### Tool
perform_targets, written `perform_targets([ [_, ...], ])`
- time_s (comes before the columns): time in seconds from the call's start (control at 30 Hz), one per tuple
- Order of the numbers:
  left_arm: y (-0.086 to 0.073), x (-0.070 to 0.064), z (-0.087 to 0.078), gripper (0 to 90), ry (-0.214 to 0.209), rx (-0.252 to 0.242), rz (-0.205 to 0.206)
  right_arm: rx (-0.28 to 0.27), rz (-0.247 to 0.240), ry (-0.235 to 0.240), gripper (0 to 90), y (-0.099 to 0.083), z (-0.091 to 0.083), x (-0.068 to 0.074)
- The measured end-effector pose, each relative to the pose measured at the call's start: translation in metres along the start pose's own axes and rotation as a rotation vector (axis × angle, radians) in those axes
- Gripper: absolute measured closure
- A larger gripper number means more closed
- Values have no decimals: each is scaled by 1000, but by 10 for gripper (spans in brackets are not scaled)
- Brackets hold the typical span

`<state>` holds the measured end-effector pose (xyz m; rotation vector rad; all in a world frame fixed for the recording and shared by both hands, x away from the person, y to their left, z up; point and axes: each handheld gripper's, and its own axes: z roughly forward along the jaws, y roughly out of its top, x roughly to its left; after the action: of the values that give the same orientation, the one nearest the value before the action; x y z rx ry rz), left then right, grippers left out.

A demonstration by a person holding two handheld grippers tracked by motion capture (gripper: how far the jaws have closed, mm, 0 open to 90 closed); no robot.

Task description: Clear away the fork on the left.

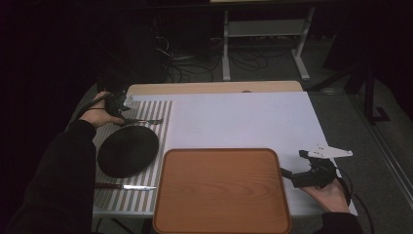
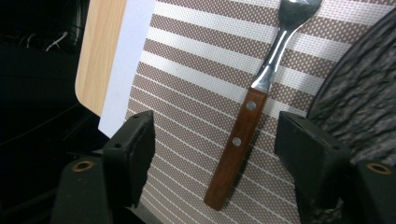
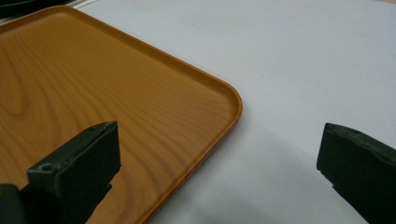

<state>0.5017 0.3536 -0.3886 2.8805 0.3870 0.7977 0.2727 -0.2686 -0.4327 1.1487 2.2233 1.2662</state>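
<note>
Hovering beside the wooden tray, your right gripper idles, jaws apart. Your left gripper, jaws wide, straddles the fork lying on the striped placemat; closing crooked could nudge it against the dark plate.

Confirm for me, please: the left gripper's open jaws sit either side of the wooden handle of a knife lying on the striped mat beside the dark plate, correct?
Not quite: it is a fork, not a knife. The left gripper view shows its tines beyond the wooden handle. The rest holds: the left gripper is open around the handle, on the striped mat beside the dark plate.
</note>
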Motion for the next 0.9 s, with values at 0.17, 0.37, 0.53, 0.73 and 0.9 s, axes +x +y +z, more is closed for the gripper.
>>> perform_targets([
  [0.17, 0, 2, 5, 392, -33, 5, 24, 2, -4, -11, 0, 0, 0, 0],
  [0.37, 1, 1, 11, 411, -57, 18, 53, 1, 0, -12, 0, 0, 0, -1],
  [0.53, 5, -3, 20, 450, -78, 39, 104, -5, -6, -21, 0, 0, -1, 0],
  [0.73, 8, -3, 24, 487, -88, 38, 126, -2, -6, -16, 0, 0, -1, -1],
  [0.9, 7, -5, 28, 510, -90, 35, 116, 4, -9, -12, 0, 0, 0, 0],
])
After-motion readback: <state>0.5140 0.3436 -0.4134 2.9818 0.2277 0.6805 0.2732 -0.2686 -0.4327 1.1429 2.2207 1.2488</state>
